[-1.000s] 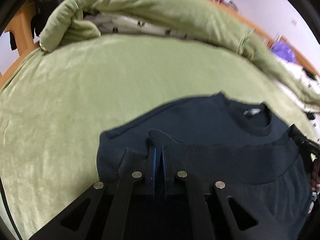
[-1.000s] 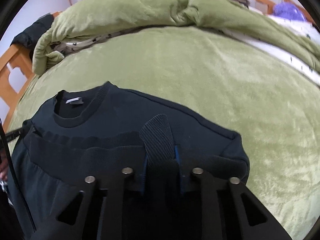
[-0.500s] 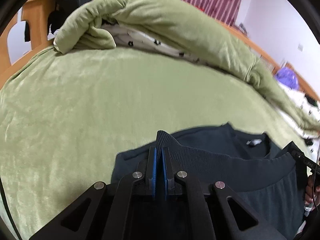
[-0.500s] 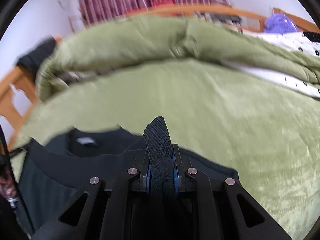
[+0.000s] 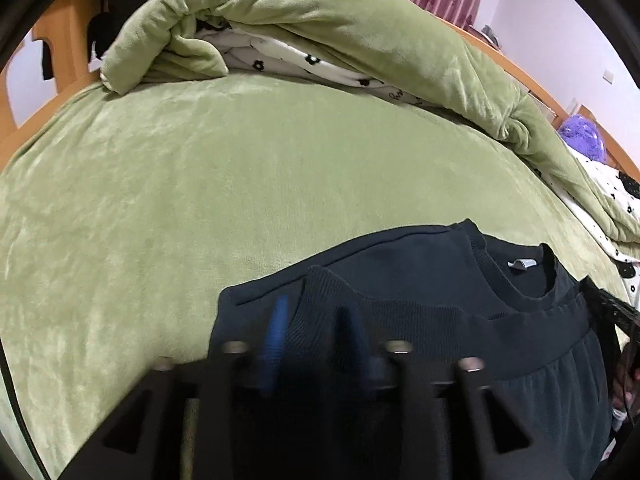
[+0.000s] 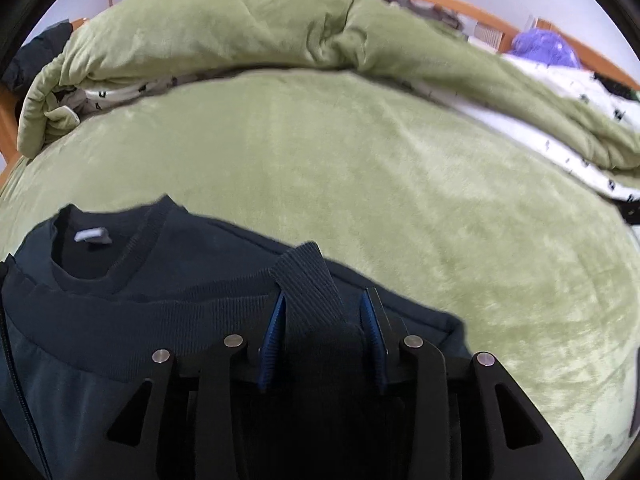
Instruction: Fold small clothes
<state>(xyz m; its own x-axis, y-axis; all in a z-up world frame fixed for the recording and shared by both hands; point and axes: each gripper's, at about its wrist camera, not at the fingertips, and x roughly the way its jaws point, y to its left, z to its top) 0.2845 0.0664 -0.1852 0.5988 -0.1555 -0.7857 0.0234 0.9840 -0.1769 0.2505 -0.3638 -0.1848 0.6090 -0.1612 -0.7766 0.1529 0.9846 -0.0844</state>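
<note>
A dark navy knit sweatshirt lies on a bed covered by a green plush blanket, with its ribbed hem folded up to just below the round collar and white neck label. The left hand-held gripper is opening; its blue pads stand apart on either side of a raised corner of the ribbed hem, no longer pinching it. The right hand-held gripper is likewise opening, and a strip of ribbed hem stands up between its separated blue pads, loose rather than clamped. Beyond the sweatshirt, a rolled green quilt with a white flower-print lining lies across the far side of the bed.
</note>
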